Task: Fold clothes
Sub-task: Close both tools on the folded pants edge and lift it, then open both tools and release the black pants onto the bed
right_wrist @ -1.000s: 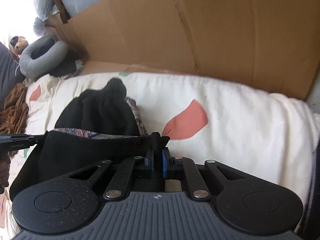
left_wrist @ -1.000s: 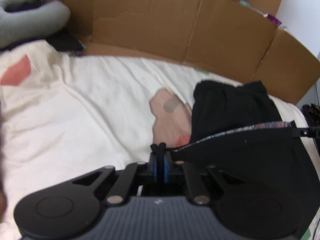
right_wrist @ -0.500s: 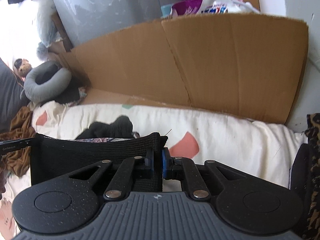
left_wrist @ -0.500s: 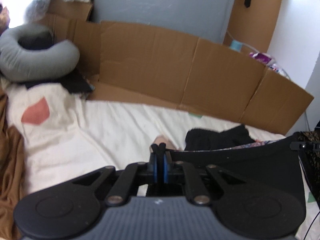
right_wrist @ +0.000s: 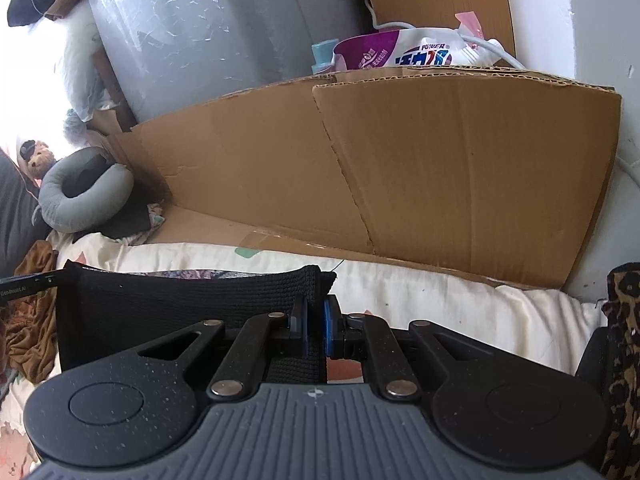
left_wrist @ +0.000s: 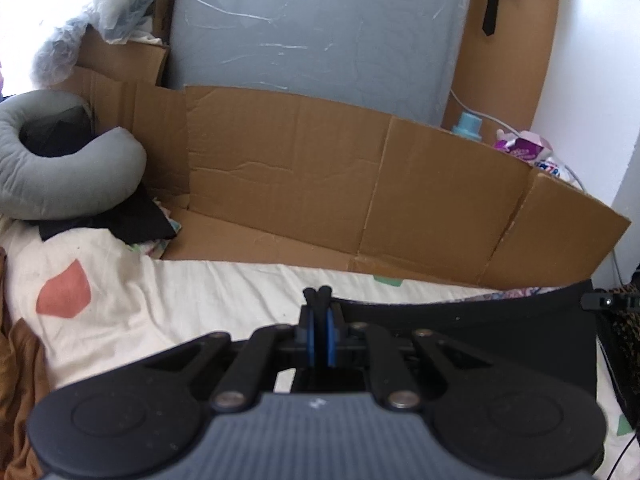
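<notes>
Both tongs, left [left_wrist: 317, 294] and right [right_wrist: 320, 280], stay clamped on the black garment [right_wrist: 180, 300], now lifted higher above the bed [left_wrist: 200, 300], stretched taut.

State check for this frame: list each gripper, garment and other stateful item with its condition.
left gripper: shut on black garment, at its left corner.
right gripper: shut on black garment, at its right corner.
black garment: held up, top edge stretched between both grippers.
cardboard panel: unfolded, standing along the bed's far side.
neck pillow: lying on the bed, untouched.
</notes>
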